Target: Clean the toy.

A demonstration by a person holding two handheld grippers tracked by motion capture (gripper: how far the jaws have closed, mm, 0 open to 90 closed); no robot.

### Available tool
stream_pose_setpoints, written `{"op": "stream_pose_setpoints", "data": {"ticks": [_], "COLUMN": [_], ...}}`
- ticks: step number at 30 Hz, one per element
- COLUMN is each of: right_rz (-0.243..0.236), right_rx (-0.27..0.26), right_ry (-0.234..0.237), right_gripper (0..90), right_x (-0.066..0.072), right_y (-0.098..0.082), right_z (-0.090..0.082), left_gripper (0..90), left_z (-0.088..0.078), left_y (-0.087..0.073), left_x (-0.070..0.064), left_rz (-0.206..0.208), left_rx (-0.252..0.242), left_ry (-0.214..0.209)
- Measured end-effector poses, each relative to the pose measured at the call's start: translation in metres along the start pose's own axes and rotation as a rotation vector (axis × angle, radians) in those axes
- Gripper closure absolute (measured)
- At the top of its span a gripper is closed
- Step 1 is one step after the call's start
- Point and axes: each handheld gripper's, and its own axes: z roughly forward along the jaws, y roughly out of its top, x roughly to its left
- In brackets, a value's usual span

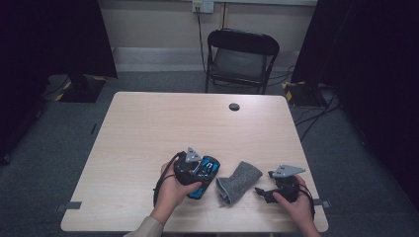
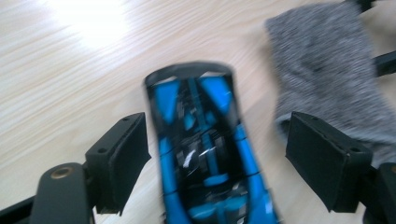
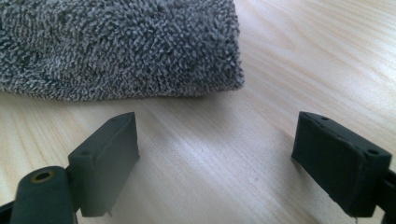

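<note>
On the light wooden table (image 1: 148,128), close to the person's edge, lie two things side by side: a blue and black toy car (image 1: 203,174) and, just to the right of it, a folded grey towel (image 1: 239,181) with a fluffy surface. The left hand (image 1: 170,190) holds the left gripper (image 1: 200,173) directly over the car. In the left gripper view the car (image 2: 205,154) sits between the two black jaws, its curved front end pointing away from the camera, but the jaws stand wide apart and there is a clear gap of table on each side of the car, so the pads do not press it; the claw is released, and the car rests on the wood. This view is a little blurred. The towel (image 2: 327,74) appears there at the upper right, beyond the right jaw, very near the car, but I cannot tell if they touch. The right hand (image 1: 296,205) holds the right gripper (image 1: 262,193) low over the table, just right of the towel, with its jaws pointing toward it. In the right gripper view the jaws are also spread wide with bare wood between them, and the towel (image 3: 121,46) lies in front of them, apart from the pads; its rounded folded end is turned toward the right of that view. Behind the table stands a black folding chair (image 1: 241,59), and a small dark round hole (image 1: 234,106) is near the far edge of the tabletop.
</note>
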Motion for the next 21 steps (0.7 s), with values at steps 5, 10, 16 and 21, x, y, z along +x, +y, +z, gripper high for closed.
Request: {"op": "stream_pose_setpoints", "data": {"ticks": [5, 10, 16, 21], "right_rz": [0.001, 0.001, 0.001, 0.001], "right_rx": [0.000, 0.000, 0.000, 0.000], "right_ry": [0.000, 0.000, 0.000, 0.000], "right_gripper": [13.4, 13.4, 13.4, 13.4], "right_x": [0.000, 0.000, 0.000, 0.000], "right_y": [0.000, 0.000, 0.000, 0.000], "right_z": [0.000, 0.000, 0.000, 0.000], "left_gripper": [19.7, 19.1, 19.6, 18.7], "left_z": [0.011, 0.025, 0.041, 0.049], "left_y": [-0.011, -0.009, -0.006, -0.008], "left_x": [0.004, 0.000, -0.005, -0.006], "left_rz": [-0.017, -0.041, -0.008, -0.020], "left_rx": [0.026, 0.024, 0.050, 0.052], "left_ry": [0.019, 0.005, 0.050, 0.057]}}
